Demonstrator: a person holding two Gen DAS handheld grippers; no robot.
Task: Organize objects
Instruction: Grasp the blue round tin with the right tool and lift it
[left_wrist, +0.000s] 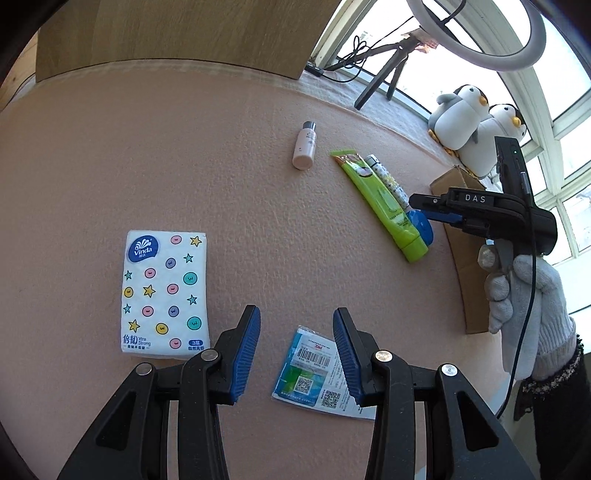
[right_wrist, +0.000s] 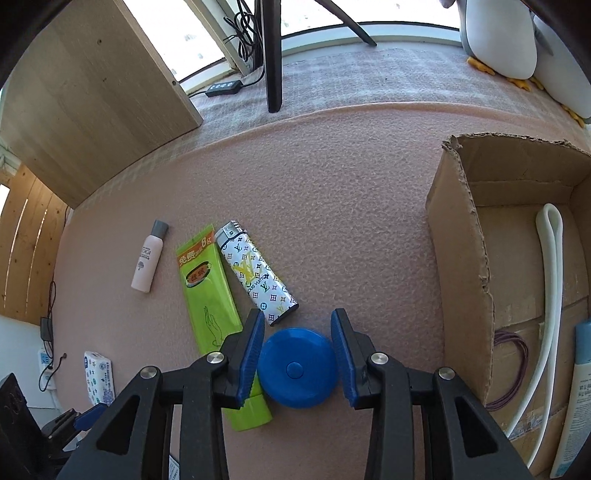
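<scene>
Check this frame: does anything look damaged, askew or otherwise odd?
The cardboard box has a ragged, torn top edge along its left wall. The flat barcode packet lies askew on the mat, one corner looking torn. Otherwise nothing stands out: no spills.

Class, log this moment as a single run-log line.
right gripper: open, jaws astride blue round case | left gripper: open above sachet | cardboard box: right

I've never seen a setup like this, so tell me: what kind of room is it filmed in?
Probably a home room rigged for filming: a pink-covered table beside a bay window, two plush grey-and-white penguins on the sill, and a white ring light on a tripod.
</scene>
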